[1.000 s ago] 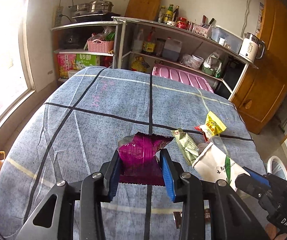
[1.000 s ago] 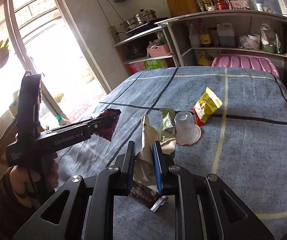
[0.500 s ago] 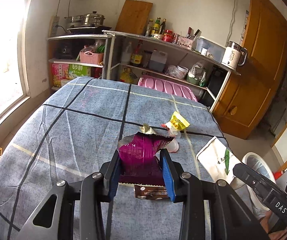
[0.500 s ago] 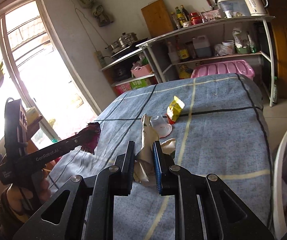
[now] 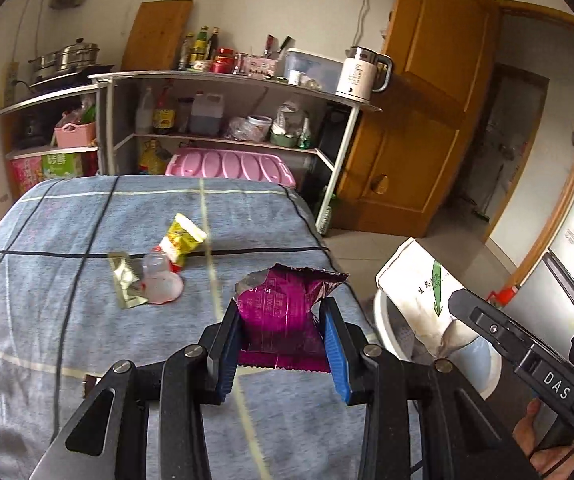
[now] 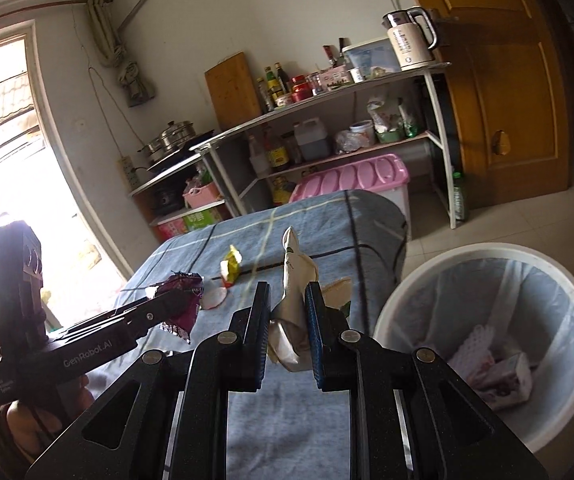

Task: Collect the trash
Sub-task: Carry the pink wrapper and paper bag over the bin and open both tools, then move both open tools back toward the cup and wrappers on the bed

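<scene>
Hand-held gripper (image 6: 286,314) hides white bag's (image 6: 293,280) lower half.

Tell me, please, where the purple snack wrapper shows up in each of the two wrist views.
Left wrist view: purple snack wrapper, bottom centre, clamped in the left tool.
Right wrist view: same wrapper, left of centre, at that tool's tip.
Shared landmark: white kettle on the top shelf.
</scene>
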Demonstrator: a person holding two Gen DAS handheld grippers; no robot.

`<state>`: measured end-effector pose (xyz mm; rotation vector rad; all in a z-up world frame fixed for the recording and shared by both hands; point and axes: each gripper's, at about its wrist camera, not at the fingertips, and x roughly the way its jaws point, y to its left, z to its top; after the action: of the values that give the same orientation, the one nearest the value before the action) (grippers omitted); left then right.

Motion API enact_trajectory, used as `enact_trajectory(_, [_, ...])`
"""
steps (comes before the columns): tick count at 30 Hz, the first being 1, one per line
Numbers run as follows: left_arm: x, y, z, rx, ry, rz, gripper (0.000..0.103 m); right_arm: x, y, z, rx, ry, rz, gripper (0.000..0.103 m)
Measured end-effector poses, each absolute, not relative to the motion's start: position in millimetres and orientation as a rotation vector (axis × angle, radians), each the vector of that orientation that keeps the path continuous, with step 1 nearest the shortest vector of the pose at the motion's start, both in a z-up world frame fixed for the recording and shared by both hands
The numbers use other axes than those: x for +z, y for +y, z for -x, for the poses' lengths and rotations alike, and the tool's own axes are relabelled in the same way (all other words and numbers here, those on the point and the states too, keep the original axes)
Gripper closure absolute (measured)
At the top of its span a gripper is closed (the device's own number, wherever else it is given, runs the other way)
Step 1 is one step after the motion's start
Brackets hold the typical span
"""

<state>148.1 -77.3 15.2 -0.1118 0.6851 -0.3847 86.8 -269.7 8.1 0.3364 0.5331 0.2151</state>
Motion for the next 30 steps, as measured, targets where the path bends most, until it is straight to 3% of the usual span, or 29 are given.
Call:
enact_trajectory(18, [-15,-238,-171,-0.654,0.811,0.01,0.064,-19,-374,-75,-0.072,0.616,-0.357,0.084])
enact_trajectory(22, [-25,-255,-175,-0.66,0.837,-0.017,0.059,-28,-389,-78,-0.094,0.64,-0.391,0.083])
enact_trajectory(26, [-31,-258,-175,-0.663,0.851,-0.011,0.046,-32,-398,-75,-0.122,0.641,-0.398,0.065])
enact_trajectory(30, [-27,-252,-177,-0.643,0.843,-0.007,0.044,-31,-400,-74,-0.126,0.642,-0.403,0.065])
